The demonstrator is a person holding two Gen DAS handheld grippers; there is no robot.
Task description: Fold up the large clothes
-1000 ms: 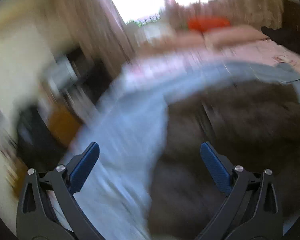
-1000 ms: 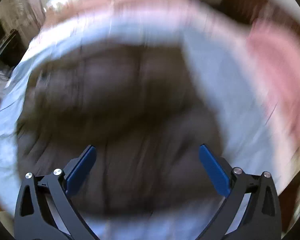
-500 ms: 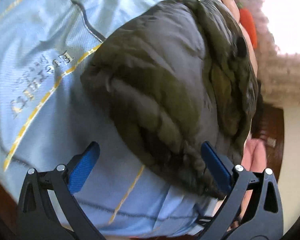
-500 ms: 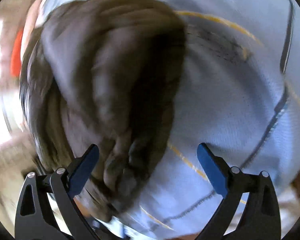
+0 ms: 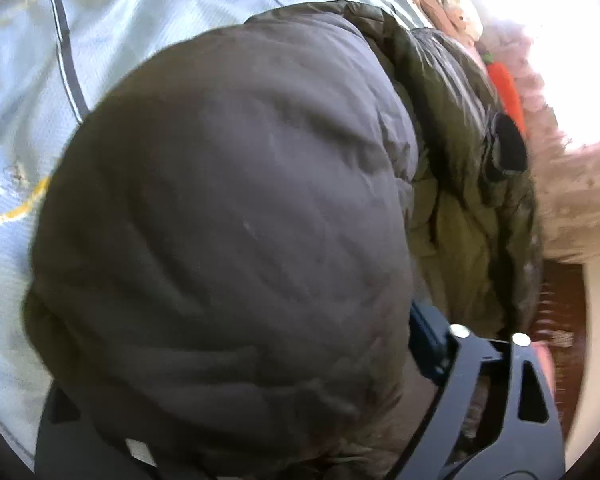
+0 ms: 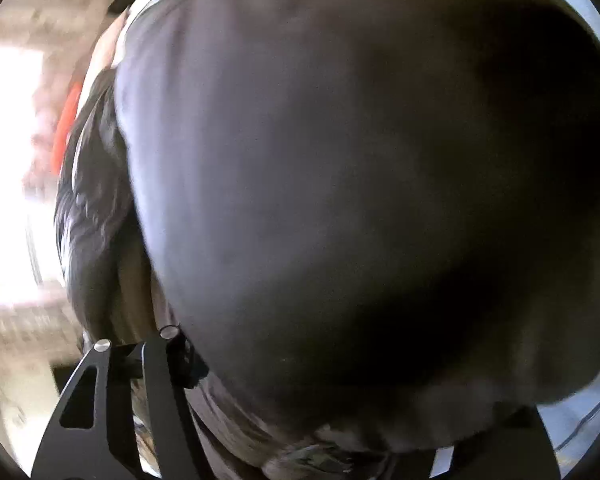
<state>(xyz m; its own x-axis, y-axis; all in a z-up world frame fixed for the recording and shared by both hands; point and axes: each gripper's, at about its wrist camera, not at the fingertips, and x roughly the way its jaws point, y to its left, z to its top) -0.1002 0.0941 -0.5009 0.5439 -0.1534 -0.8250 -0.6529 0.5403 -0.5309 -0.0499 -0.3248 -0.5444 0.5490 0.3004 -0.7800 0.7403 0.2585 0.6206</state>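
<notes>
A dark olive-grey puffer jacket (image 5: 236, 216) lies on a light blue bed sheet (image 5: 24, 92) and fills most of both views; it also shows in the right wrist view (image 6: 360, 184). My left gripper (image 5: 260, 420) is pushed into the jacket's near edge. Only its right finger (image 5: 428, 344) shows; the padding bulges between the jaws and hides the left one. My right gripper (image 6: 320, 420) is likewise buried in the jacket, with only its left finger (image 6: 172, 356) visible. Whether either gripper is clamped on the fabric is hidden.
An orange object (image 5: 508, 88) lies beyond the jacket near a bright window (image 5: 560, 40); it also shows in the right wrist view (image 6: 66, 128). Pinkish bedding (image 5: 440, 0) sits at the far end. A dark wooden piece (image 5: 560, 312) stands at the bed's side.
Both grippers have dropped from above the bed down onto the jacket's edge. The padding now fills the gap between the jaws, which stood wide open and empty half a second ago.
</notes>
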